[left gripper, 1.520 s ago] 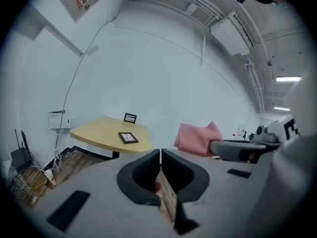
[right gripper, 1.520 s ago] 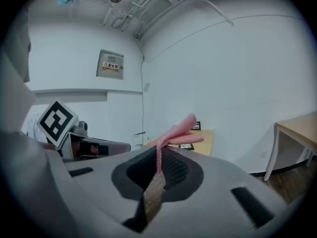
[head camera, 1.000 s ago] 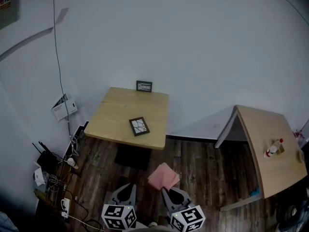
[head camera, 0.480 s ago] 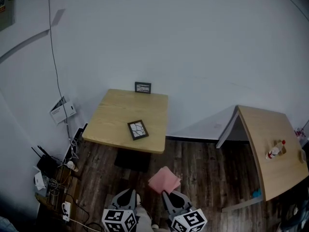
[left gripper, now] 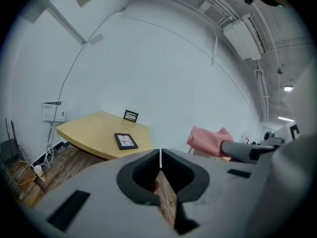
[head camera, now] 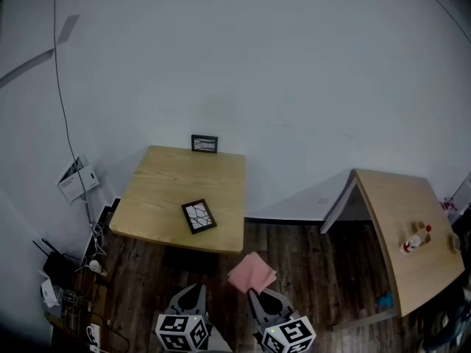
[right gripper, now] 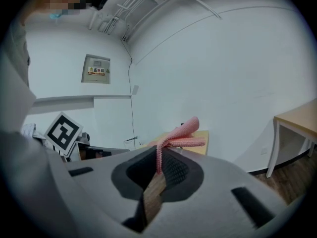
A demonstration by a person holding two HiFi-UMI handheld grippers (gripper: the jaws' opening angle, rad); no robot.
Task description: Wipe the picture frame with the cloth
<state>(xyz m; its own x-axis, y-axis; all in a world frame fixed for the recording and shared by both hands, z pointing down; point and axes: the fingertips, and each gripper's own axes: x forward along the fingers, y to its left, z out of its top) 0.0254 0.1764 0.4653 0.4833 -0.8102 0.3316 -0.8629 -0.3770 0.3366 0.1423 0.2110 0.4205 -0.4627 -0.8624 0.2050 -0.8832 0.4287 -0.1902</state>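
Above wood floor (head camera: 309, 271): right tongs (head camera: 255, 294) pinch pink cloth (head camera: 252, 272); left tongs (head camera: 194, 291) pressed together, empty; picture frame (head camera: 199, 216) flat on table (head camera: 151, 197).

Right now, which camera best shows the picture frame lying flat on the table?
Head view: it sees the flat picture frame from above, whole. Left gripper view shows it at a low angle, foreshortened. Right gripper view doesn't show it.

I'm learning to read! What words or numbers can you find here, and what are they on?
"配电箱", as best it can be read: label on the wall box.
The same box's red sticker in the left gripper view: too blurred to read.
Paper on the wall: print too small to read.
Bottle label: too small to read.
Marker cubes: black and white squares only, no words.
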